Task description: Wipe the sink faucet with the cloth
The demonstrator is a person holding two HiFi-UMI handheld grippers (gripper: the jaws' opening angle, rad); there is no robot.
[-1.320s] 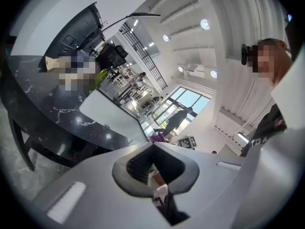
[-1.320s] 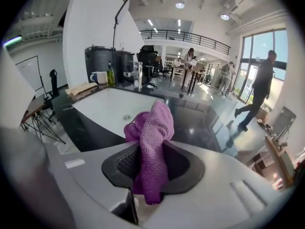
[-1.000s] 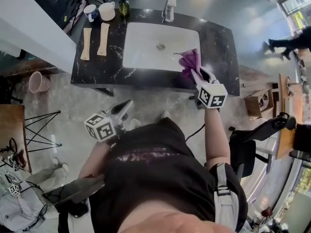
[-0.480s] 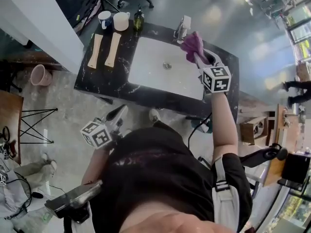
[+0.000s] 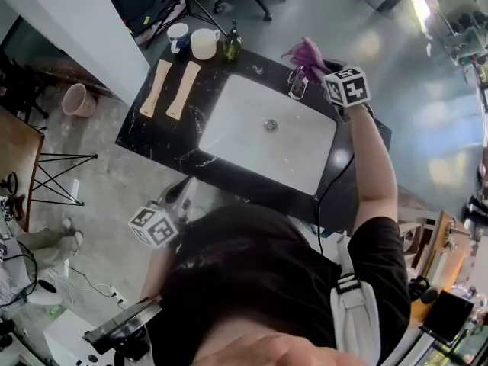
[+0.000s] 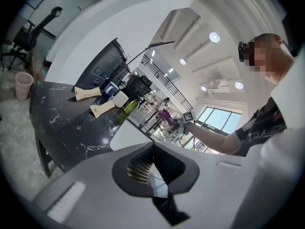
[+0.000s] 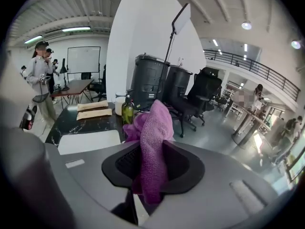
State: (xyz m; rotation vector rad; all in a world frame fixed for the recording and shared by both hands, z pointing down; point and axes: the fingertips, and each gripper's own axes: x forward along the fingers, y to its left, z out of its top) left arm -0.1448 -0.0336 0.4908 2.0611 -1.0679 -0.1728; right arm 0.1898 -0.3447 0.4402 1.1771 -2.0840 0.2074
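In the head view, the chrome faucet (image 5: 297,84) stands at the back rim of the white sink (image 5: 229,139). My right gripper (image 5: 317,67) is at the faucet's top, shut on a purple cloth (image 5: 307,52) that bunches over it; I cannot tell whether the cloth touches it. The right gripper view shows the cloth (image 7: 155,125) pinched upright between the jaws of the right gripper (image 7: 152,149), hiding the faucet. My left gripper (image 5: 177,199) hangs low by my body, in front of the counter. In its own view the left gripper (image 6: 153,149) looks shut with nothing in it.
On the black marble counter (image 5: 152,132) left of the sink lie two pale boards (image 5: 169,90). Behind them stand two mugs (image 5: 192,40) and a green bottle (image 5: 232,48). A pink bin (image 5: 78,97) sits on the floor. People (image 7: 42,80) stand off to the counter's left.
My right gripper has carried the cloth from the sink's near right corner across the basin to the faucet at the back. The left gripper has only shifted a little by my body.
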